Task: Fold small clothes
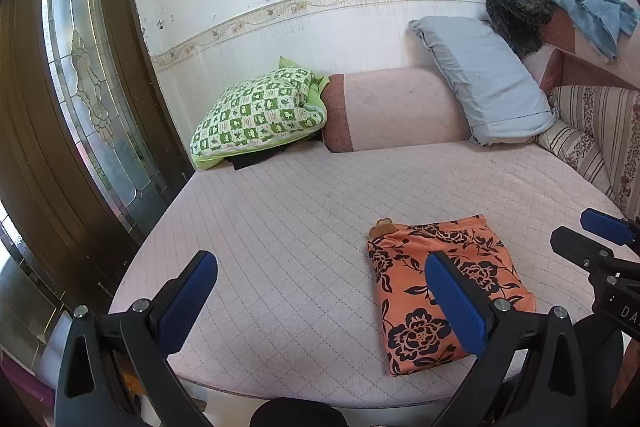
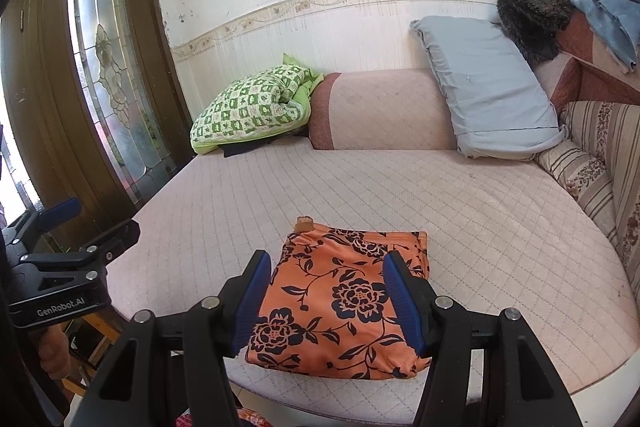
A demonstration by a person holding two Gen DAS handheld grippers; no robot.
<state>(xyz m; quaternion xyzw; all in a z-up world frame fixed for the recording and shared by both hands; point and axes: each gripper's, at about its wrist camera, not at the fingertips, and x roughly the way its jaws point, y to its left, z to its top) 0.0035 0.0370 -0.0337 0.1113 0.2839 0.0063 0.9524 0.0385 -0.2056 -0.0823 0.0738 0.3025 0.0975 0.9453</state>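
Orange floral garment (image 2: 340, 307) folded into a compact rectangle, lying low and centre in the right wrist view, near the front edge of the pink quilted bed (image 2: 460, 211). Folding apparently finished; perhaps only smoothing or setting aside left. Small tan tab at its far left corner, too small to identify. Right gripper (image 2: 326, 301) spread wide, hovering above the garment, gripping nothing. Left gripper (image 1: 320, 297) likewise wide open over bare quilt, lower left of the garment. No containers visible. Green checked cushion (image 2: 252, 107) and grey pillow (image 2: 488, 87) resting against the wall in the upper half of the frame.
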